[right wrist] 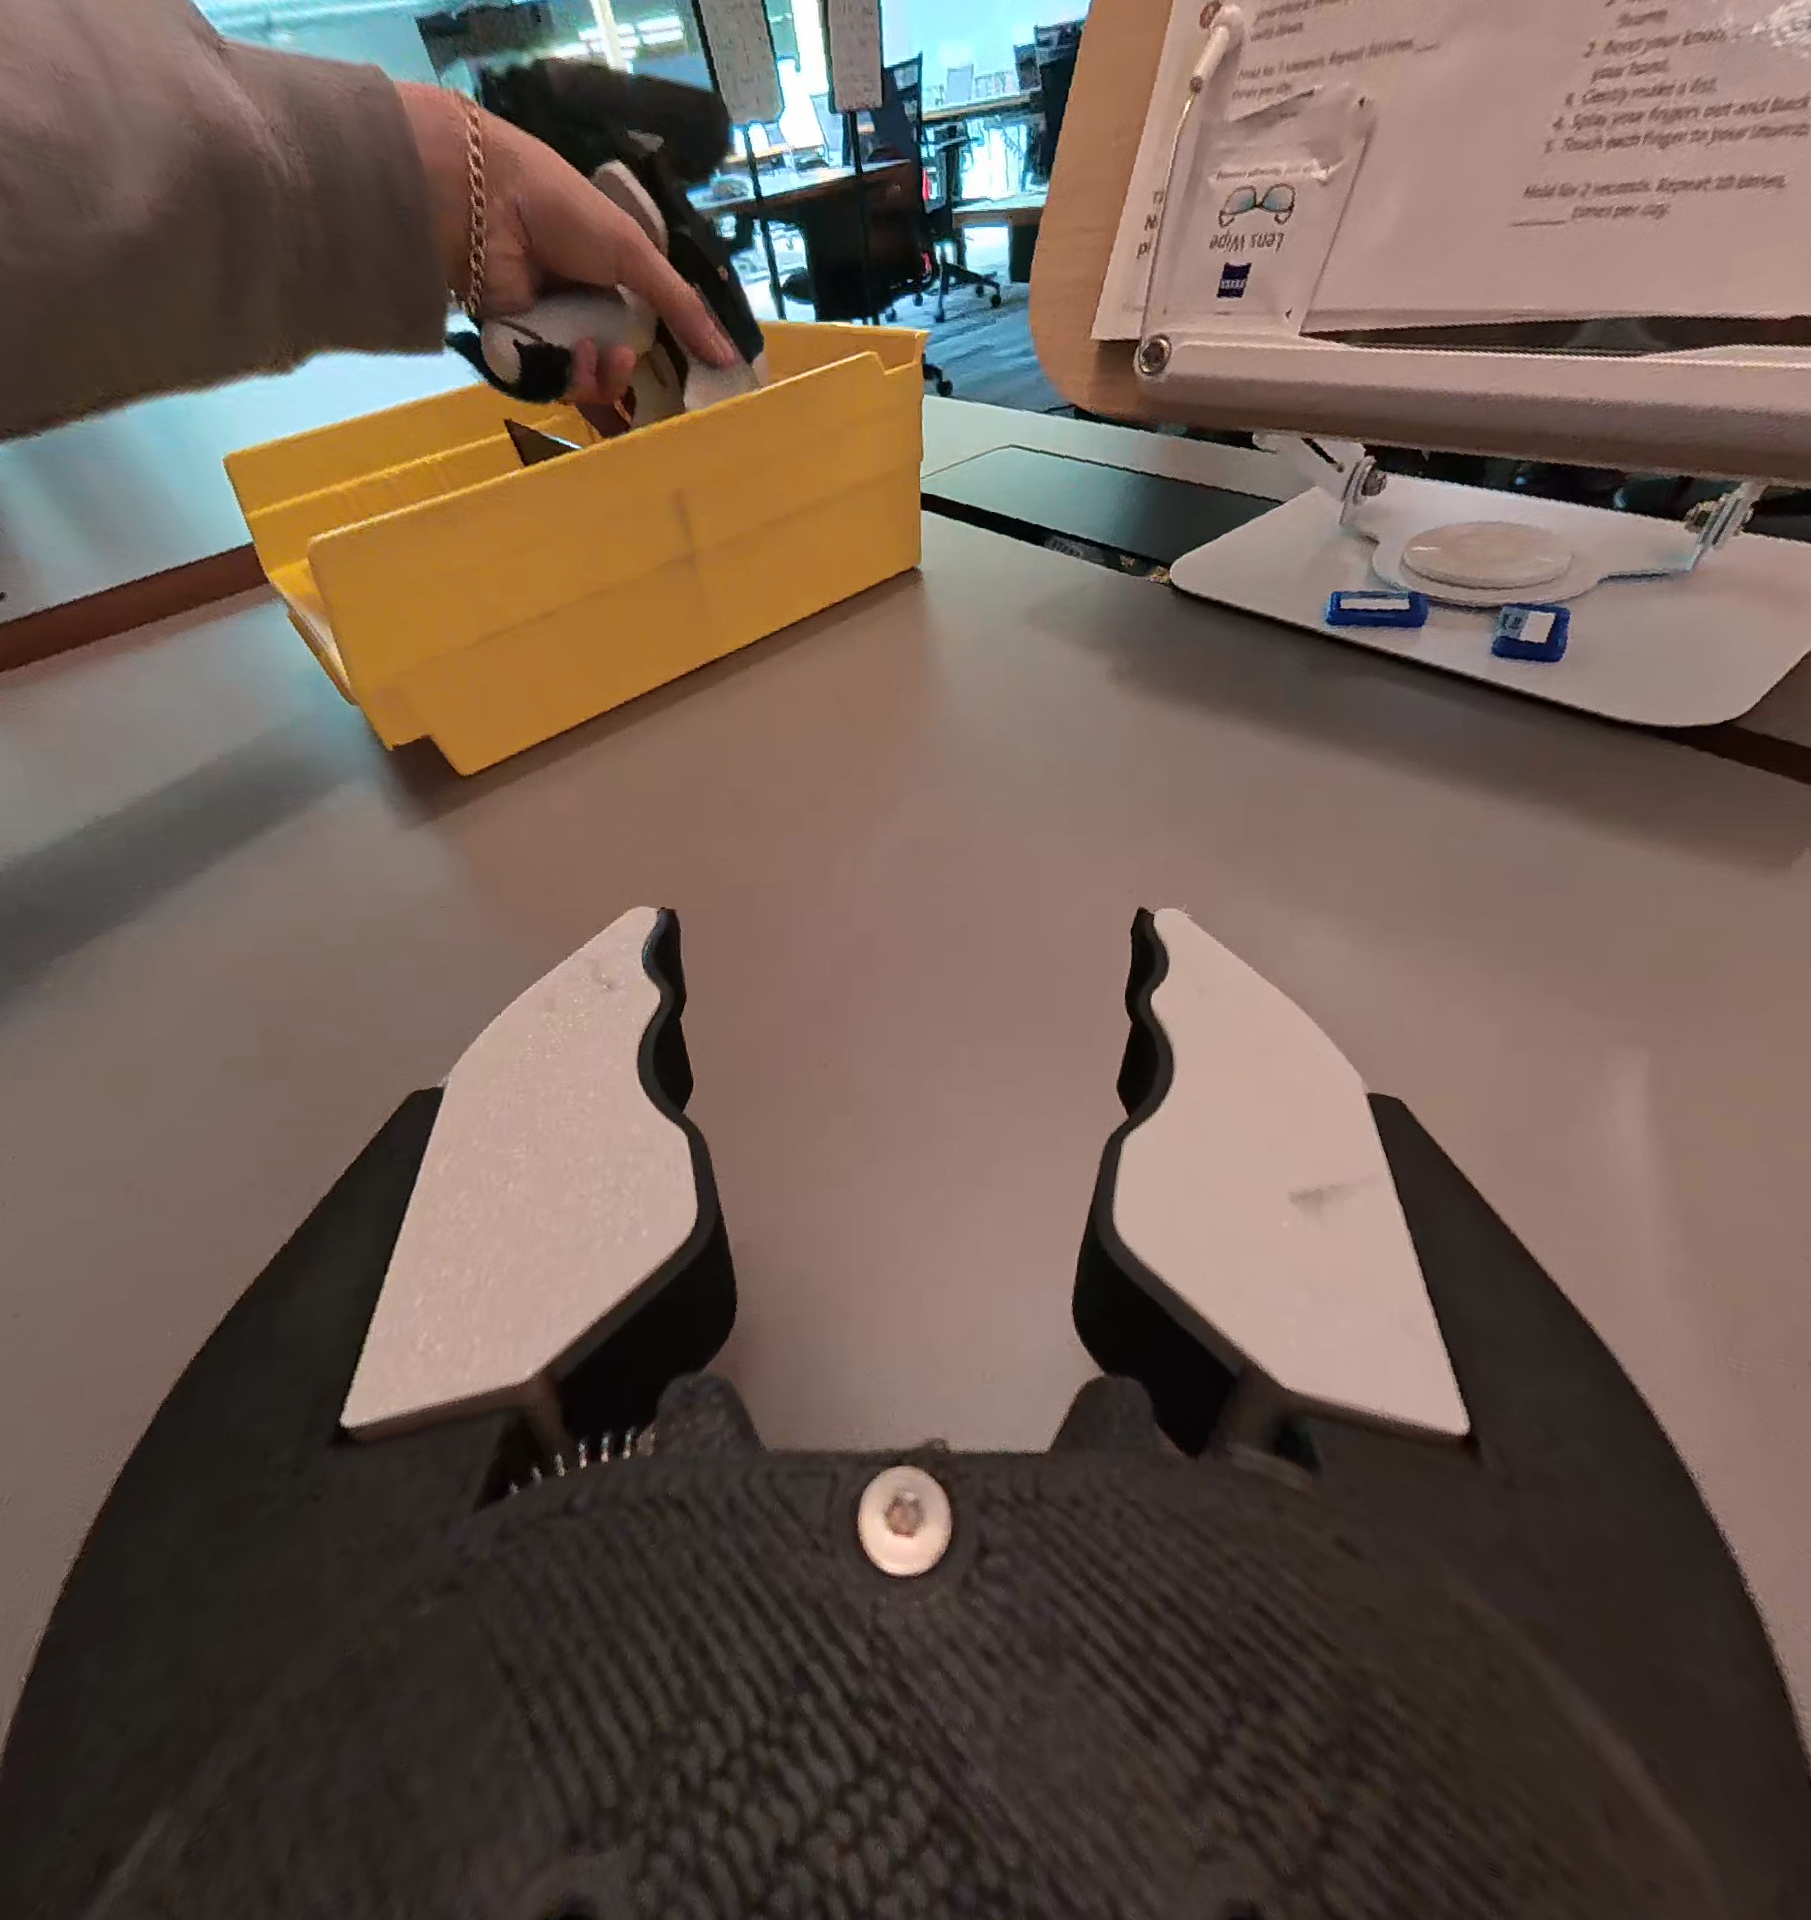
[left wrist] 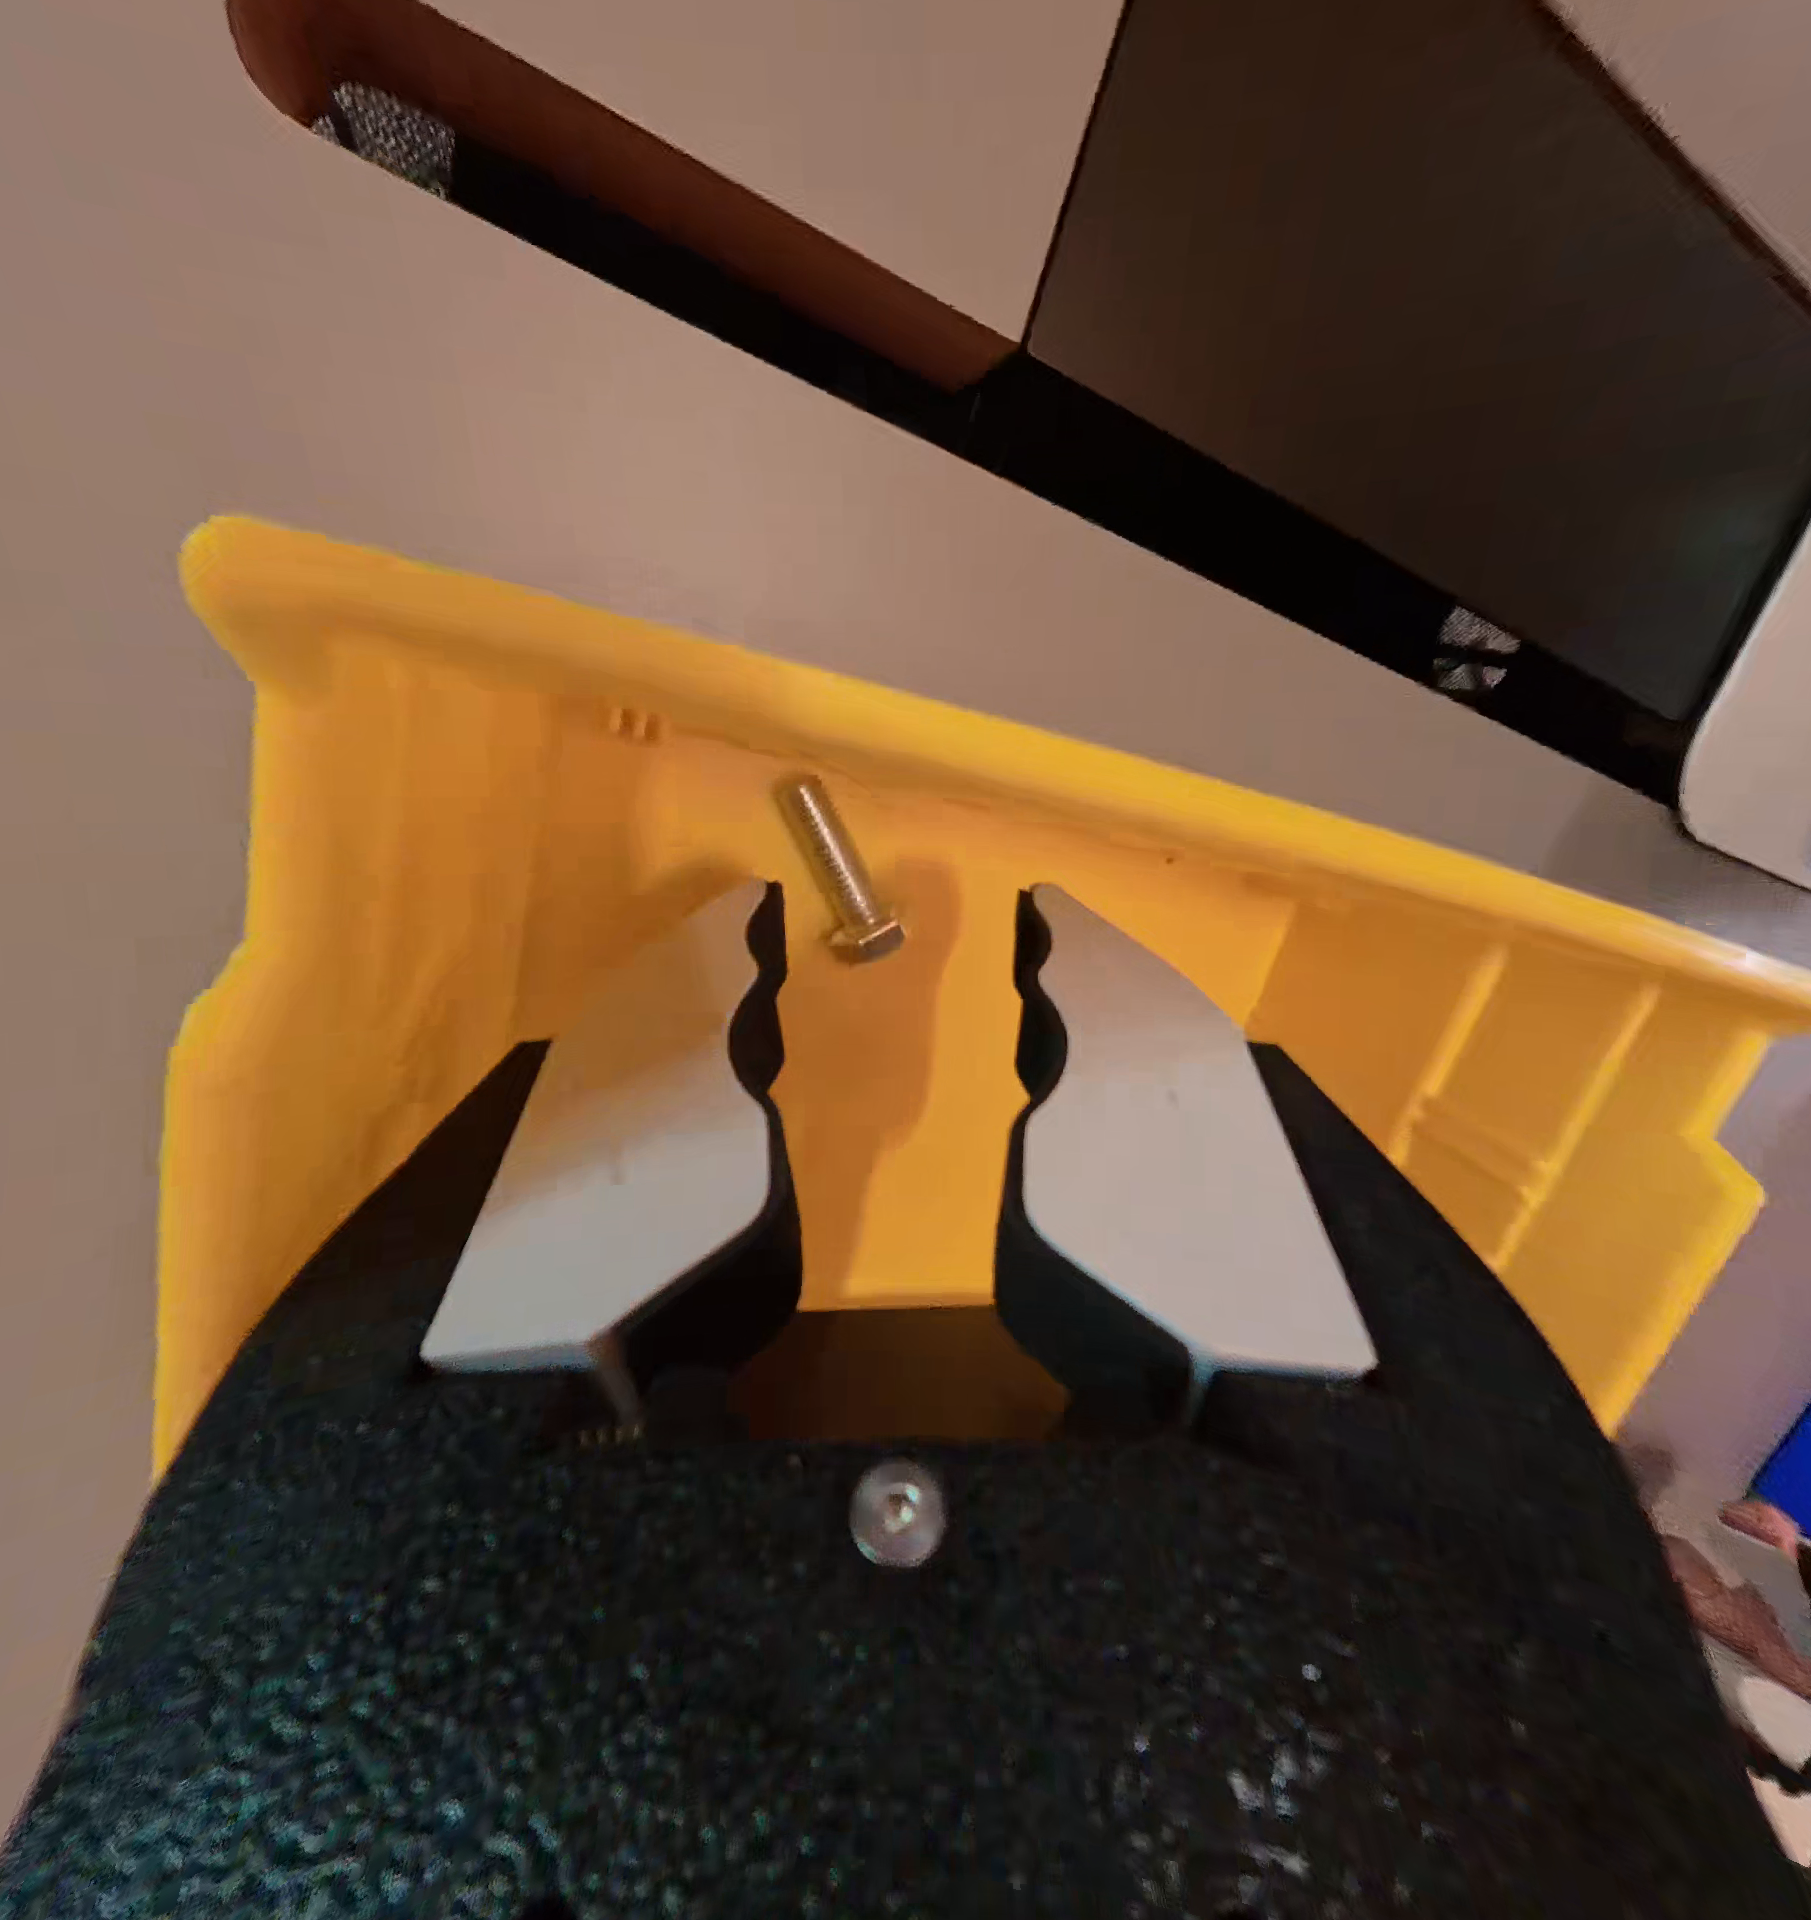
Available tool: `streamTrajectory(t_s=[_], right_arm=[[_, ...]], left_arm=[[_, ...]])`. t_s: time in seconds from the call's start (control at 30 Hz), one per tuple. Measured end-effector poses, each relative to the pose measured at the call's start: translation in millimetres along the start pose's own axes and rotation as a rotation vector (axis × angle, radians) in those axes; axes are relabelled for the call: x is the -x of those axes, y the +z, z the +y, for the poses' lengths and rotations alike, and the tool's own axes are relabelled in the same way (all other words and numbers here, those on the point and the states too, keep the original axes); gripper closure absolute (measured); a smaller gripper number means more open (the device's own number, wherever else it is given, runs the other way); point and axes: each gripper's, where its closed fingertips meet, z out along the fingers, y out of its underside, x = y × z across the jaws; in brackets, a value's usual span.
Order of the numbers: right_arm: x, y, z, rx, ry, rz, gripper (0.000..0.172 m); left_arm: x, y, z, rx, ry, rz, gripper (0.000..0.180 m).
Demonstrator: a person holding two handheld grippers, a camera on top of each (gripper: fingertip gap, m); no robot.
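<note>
Left gripper [left wrist: 899, 902]: jaws apart, nothing clamped, reaching down into the yellow bin [left wrist: 1088, 800]. A brass hex bolt [left wrist: 841, 881] lies on the bin floor just beyond the fingertips, nearer the left finger [left wrist: 672, 1039], head toward the gripper. Judged small, rigid and smooth, likely to roll; grip across the threaded shank. No other contents are visible in the bin. Right gripper [right wrist: 906, 920]: jaws wide apart, empty, over bare table [right wrist: 984, 790], well apart from the bin.

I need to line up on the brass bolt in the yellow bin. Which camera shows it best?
The left wrist view: the brass bolt lies on the yellow bin floor just ahead of the left hand-held gripper, whose open fingers do not touch it. The right wrist view shows only the bin's outside; the bolt is hidden.
</note>
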Motion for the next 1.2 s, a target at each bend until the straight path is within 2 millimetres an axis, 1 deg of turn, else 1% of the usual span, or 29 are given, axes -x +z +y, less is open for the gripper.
streamTrajectory(t_s=[0.1, 0.17, 0.33, 0.43, 0.6, 0.67, 0.77, 0.8, 0.93, 1.0, 1.07, 1.13, 1.2], right_arm=[[-2.7, -1.5, -1.3, -0.012, 0.035, -0.01, 0.092], [-4.7, -2.4, -2.0, -0.02, 0.057, -0.012, 0.092], [-5.7, -3.2, -2.6, -0.026, 0.074, -0.019, 0.094], [-4.0, -2.5, -1.8, -0.02, 0.057, -0.02, 0.094], [-0.7, -0.8, 0.1, -0.003, 0.031, -0.024, 0.094], [-0.7, -0.7, 0.2, -0.002, 0.029, -0.023, 0.094], [-0.6, -0.2, 0.4, 0.001, 0.029, -0.025, 0.095], [-0.4, -0.1, 0.7, 0.002, 0.03, -0.026, 0.095], [-0.9, 0.3, 0.8, 0.004, 0.035, -0.028, 0.096], [-1.1, 0.0, 0.3, 0.0, 0.042, -0.033, 0.097], [-1.9, -1.1, -1.0, -0.011, 0.052, -0.037, 0.098], [-3.3, -2.4, -2.7, -0.025, 0.065, -0.038, 0.098], [-2.5, -3.4, -3.9, -0.036, 0.072, -0.051, 0.098]], left_arm=[[5.5, 4.8, 7.7, 0.057, 0.089, -0.088, 0.142], [9.7, 6.4, 12.6, 0.085, 0.112, -0.143, 0.139], [15.2, 15.1, 20.1, 0.116, 0.061, -0.183, 0.141], [10.5, 18.5, 19.0, 0.09, 0.004, -0.144, 0.149], [6.0, 18.6, 17.6, 0.059, -0.076, -0.081, 0.143], [9.3, 18.3, 16.8, 0.042, -0.107, -0.08, 0.15], [7.3, 19.1, 14.8, 0.009, -0.154, -0.028, 0.159], [6.8, 19.1, 15.5, 0.011, -0.152, -0.021, 0.162], [0.1, 17.9, 18.5, 0.019, -0.07, -0.019, 0.163], [-7.6, 13.3, 19.1, 0.008, 0.013, -0.017, 0.163], [-20.9, 1.9, 20.2, -0.013, 0.15, 0.014, 0.163], [-38.9, -18.2, 23.2, -0.067, 0.317, 0.066, 0.163], [-64.0, -45.7, 28.8, -0.165, 0.469, 0.154, 0.163]])
